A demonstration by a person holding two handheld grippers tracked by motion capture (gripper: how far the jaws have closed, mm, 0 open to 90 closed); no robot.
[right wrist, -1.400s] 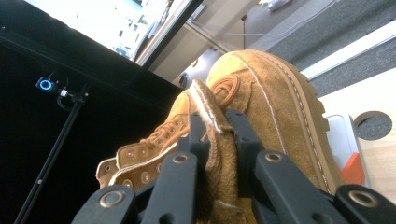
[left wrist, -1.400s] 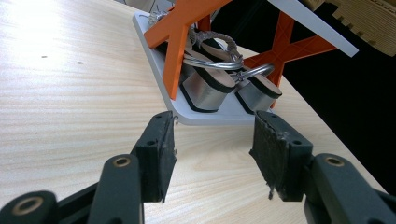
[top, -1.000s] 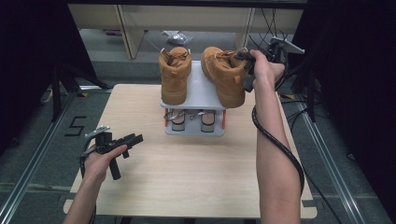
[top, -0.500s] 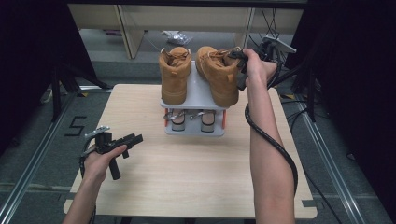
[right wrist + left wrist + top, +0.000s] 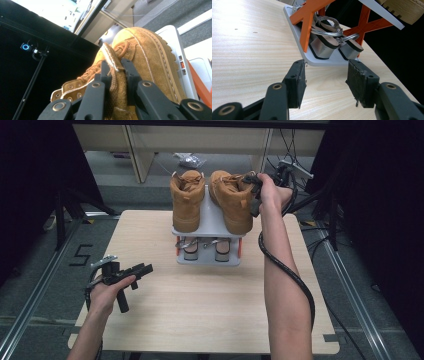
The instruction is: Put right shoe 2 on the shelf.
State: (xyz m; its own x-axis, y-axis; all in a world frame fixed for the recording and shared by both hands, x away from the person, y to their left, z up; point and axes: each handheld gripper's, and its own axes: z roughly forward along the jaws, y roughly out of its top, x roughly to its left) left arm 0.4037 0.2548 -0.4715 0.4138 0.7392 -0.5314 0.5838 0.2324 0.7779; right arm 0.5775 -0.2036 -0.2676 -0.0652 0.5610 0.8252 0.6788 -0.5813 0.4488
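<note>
Right gripper (image 5: 117, 72) pinches right boot (image 5: 232, 200) collar, upper center on rack (image 5: 210, 220); left gripper (image 5: 131, 272) spread, idle lower left.

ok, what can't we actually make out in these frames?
- Right gripper: in the high view the hand hides its jaws; the right gripper view shows them clamping the right boot collar.
- Sandals on the rack's lower shelf: upper shelf and boots cover most of them.
- Left boot: inside too dark to read.
</note>
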